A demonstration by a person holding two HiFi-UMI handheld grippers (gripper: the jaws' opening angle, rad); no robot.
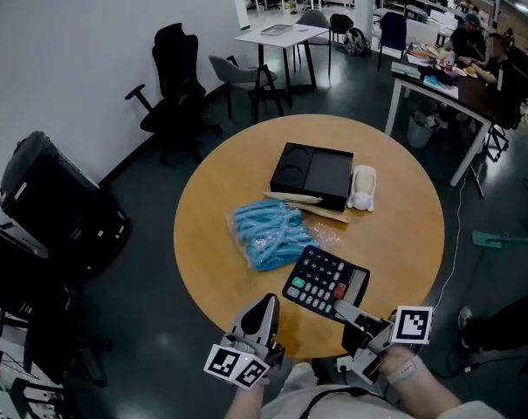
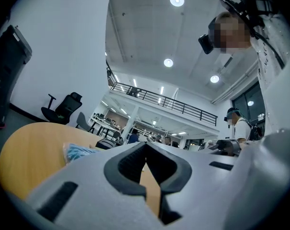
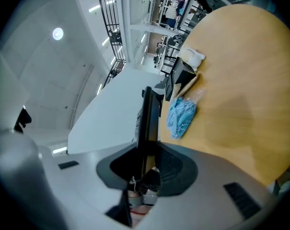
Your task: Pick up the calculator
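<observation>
Right gripper [image 1: 346,311] pinches the calculator [image 1: 320,282] by its near edge, at the 5 o'clock rim of the table [image 1: 220,199]. Keys face up. Its long axis runs 10 to 4 o'clock, display end toward 4. Left gripper [image 1: 265,308] is pressed together, empty, at 6 o'clock.

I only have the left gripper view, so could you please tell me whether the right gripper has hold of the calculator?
Observer: Yes, the right gripper is shut on the calculator, clamping its near edge.
Operator: Thank you. What lies beyond the blue bag?
Observer: A black box, with a cream plush item beside it on the right.
Operator: And where is my left gripper relative to the calculator?
Observer: The left gripper is at the near edge of the round table, left of the calculator and apart from it.
</observation>
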